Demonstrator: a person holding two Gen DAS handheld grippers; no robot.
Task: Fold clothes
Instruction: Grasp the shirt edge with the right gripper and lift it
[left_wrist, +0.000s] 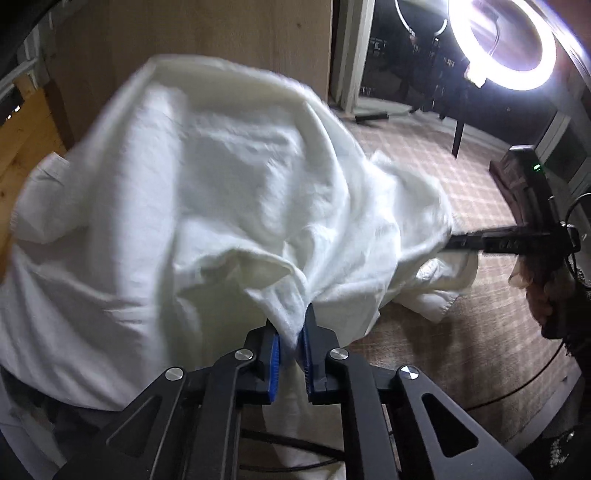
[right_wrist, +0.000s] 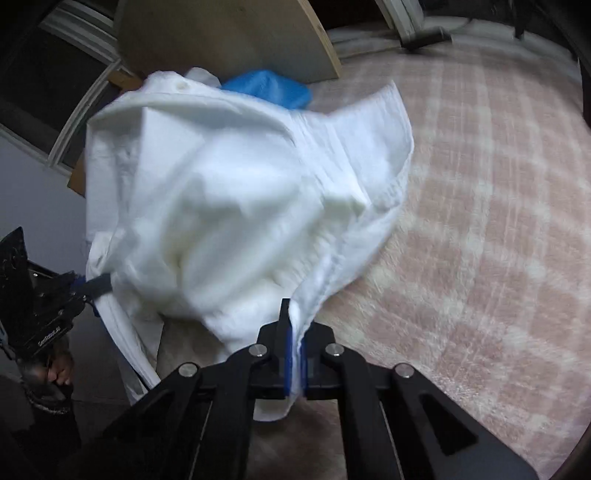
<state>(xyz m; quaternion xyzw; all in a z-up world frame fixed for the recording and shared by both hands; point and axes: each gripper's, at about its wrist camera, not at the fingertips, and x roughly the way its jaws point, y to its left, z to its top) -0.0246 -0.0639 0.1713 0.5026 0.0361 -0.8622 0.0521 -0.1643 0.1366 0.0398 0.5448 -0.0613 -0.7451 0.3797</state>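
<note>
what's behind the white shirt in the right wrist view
A blue cloth pokes out behind the white shirt, before a wooden board. The shirt hides the rest of it.

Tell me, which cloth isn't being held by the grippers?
The blue cloth lies untouched behind the white shirt. Both the left gripper and right gripper pinch the white one.
</note>
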